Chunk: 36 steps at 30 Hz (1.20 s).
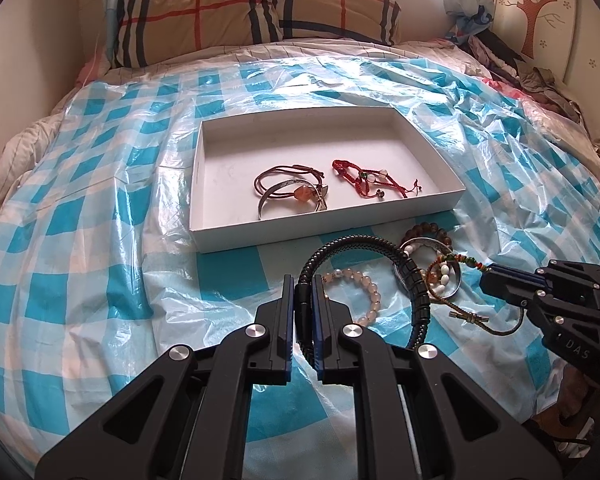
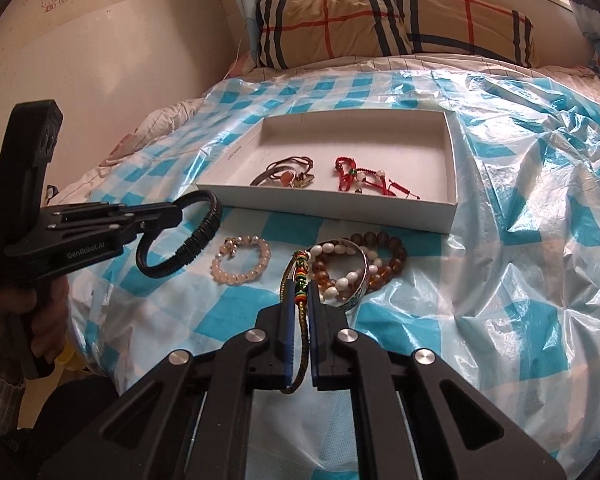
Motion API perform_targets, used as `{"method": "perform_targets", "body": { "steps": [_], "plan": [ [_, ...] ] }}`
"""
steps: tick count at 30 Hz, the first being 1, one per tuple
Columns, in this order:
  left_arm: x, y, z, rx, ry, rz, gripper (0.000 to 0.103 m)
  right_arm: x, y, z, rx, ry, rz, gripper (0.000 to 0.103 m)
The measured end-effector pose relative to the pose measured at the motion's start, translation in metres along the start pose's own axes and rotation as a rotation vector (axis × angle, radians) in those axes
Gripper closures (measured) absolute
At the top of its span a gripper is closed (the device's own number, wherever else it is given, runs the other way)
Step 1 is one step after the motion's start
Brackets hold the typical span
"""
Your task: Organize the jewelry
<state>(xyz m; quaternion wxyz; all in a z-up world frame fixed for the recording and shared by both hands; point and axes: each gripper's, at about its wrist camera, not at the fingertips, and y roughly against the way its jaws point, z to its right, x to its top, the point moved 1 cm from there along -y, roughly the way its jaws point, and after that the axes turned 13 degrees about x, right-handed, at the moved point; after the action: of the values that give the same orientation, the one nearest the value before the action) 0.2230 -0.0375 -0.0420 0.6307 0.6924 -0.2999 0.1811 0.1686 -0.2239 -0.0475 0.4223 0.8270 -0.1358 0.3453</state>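
Note:
My left gripper (image 1: 302, 284) is shut on a black braided bracelet (image 1: 356, 240), which hangs above the bed in front of a white box (image 1: 328, 228). From the right wrist view that left gripper (image 2: 178, 210) holds the black bracelet (image 2: 196, 244) at the left. My right gripper (image 2: 300, 292) is shut on an olive cord bracelet (image 2: 300, 268) with coloured beads, beside a pile of bracelets. In the left wrist view the right gripper (image 1: 486, 276) grips the cord bracelet (image 1: 456, 258) at the right. The box (image 2: 340, 206) holds a brown cord bracelet (image 1: 300, 192) and a red one (image 1: 364, 180).
A pink bead bracelet (image 2: 240, 276) lies on the blue-checked plastic sheet (image 2: 500, 240). A silver bangle (image 2: 360, 276), white beads (image 2: 340, 280) and brown beads (image 2: 396, 252) are heaped near the box's front edge. A plaid pillow (image 2: 380, 20) lies at the far end of the bed.

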Motion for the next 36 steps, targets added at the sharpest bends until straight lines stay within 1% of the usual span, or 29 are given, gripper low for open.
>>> {"method": "perform_targets", "body": {
  "steps": [14, 31, 36],
  "plan": [
    [0.006, 0.005, -0.002, 0.004, 0.002, 0.016, 0.096, 0.025, 0.014, -0.013, 0.009, 0.05, 0.066, 0.096],
    [0.017, 0.004, 0.004, 0.007, -0.003, 0.041, 0.096, 0.055, 0.014, -0.018, 0.004, 0.099, 0.131, 0.096],
    [0.027, -0.003, 0.003, 0.004, 0.01, 0.044, 0.096, 0.066, 0.007, -0.016, -0.001, 0.113, 0.146, 0.096]
  ]
}}
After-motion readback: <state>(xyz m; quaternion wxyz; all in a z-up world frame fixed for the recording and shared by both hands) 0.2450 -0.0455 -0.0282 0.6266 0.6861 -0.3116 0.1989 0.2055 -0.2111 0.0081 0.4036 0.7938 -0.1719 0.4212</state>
